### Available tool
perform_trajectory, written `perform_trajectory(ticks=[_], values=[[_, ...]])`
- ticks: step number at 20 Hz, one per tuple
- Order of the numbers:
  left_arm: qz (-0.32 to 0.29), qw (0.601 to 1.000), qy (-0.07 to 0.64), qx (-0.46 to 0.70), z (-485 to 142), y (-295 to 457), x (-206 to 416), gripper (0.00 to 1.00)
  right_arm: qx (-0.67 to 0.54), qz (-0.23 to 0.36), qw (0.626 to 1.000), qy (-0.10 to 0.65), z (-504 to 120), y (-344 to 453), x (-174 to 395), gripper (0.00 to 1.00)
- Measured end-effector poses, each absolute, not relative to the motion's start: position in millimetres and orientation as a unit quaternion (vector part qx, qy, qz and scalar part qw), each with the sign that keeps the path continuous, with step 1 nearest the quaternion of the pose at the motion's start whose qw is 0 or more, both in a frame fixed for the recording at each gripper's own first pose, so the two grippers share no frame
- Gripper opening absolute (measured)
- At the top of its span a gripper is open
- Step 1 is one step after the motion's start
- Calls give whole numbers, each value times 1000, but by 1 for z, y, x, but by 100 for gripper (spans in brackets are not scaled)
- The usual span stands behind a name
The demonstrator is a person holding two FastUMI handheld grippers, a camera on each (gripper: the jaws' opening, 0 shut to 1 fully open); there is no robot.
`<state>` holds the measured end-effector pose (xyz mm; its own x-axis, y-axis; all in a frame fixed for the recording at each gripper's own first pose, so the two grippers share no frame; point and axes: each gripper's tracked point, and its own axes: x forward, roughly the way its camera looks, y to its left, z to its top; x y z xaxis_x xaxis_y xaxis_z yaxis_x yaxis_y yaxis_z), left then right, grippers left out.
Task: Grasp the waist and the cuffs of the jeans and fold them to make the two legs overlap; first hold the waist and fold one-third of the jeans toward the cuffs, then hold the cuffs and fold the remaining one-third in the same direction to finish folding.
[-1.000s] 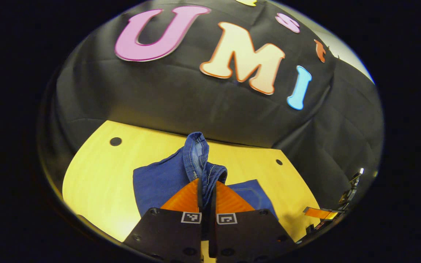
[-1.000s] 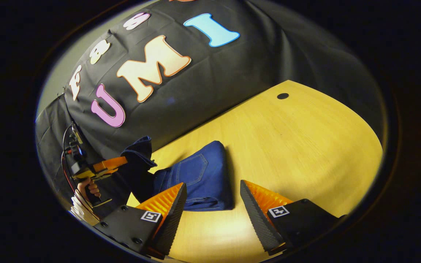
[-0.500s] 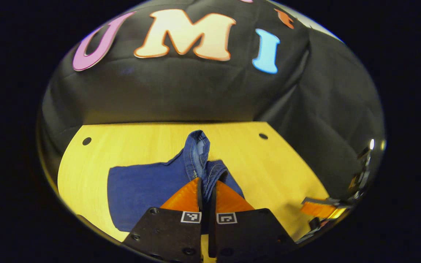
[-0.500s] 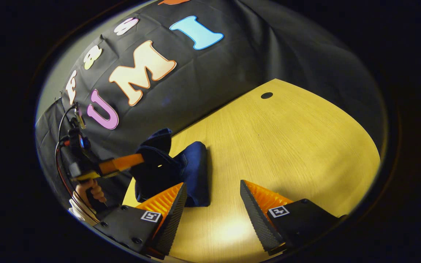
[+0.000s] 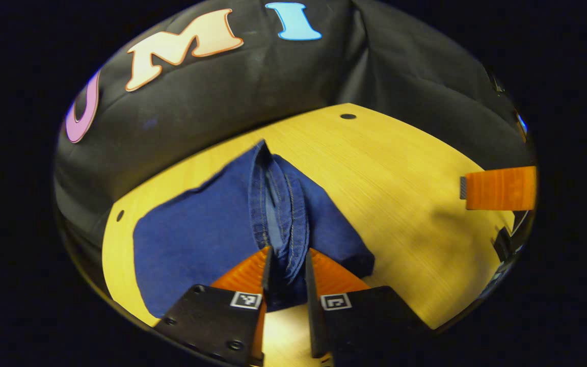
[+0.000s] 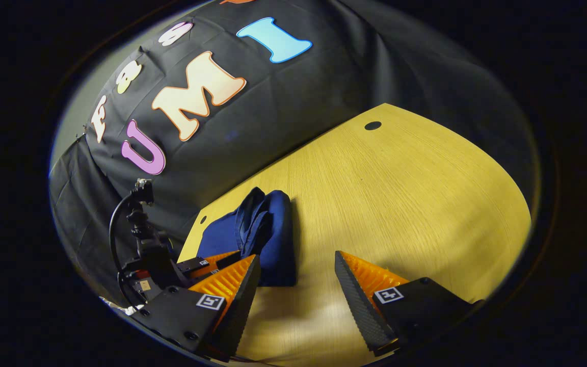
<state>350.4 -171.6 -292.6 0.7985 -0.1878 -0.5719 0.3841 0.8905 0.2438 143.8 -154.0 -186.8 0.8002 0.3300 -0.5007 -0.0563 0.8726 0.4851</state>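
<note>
The blue jeans point(image 5: 196, 239) lie folded into a compact stack on the yellow table point(image 5: 400, 168). Their stitched cuffs point(image 5: 278, 214) rest on top of the stack and run back between the fingers of my left gripper point(image 5: 287, 255). Its jaws stand a little apart and the denim sits loose between them, not pinched. In the right gripper view the folded jeans point(image 6: 278, 239) lie left of centre, with the left gripper point(image 6: 212, 261) low beside them. My right gripper point(image 6: 296, 255) hovers open over the table just right of the stack, holding nothing.
The table's wooden top point(image 6: 400, 193) stretches to the right of the jeans, with a small round hole point(image 6: 373, 125) near its far edge. The black cloth wall stands right behind the table. One finger of the right gripper point(image 5: 497, 189) shows at the right edge of the left gripper view.
My left gripper carried the cuffs over and down onto the folded stack, and its jaws have parted wider. The raised flap now lies flat. The right gripper has barely moved.
</note>
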Motion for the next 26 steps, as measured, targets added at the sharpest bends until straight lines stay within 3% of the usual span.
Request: perform_trajectory(ticks=[6,12,13,14,16,26], values=[[-115,959,228,123,-247,-140,320,78,238,115,923,278,-164,-138,133,91],[-13,979,184,88,-210,-35,289,81,223,138,936,234,-139,-111,122,91],[4,979,186,80,-210,-19,283,81,225,142,936,231,-135,-106,120,83],[20,979,189,71,-210,-7,279,82,226,147,936,228,-134,-100,118,96],[40,981,182,53,-210,11,275,82,224,152,936,223,-133,-93,115,96],[25,981,184,51,-212,23,271,81,215,136,940,227,-133,-99,114,96]])
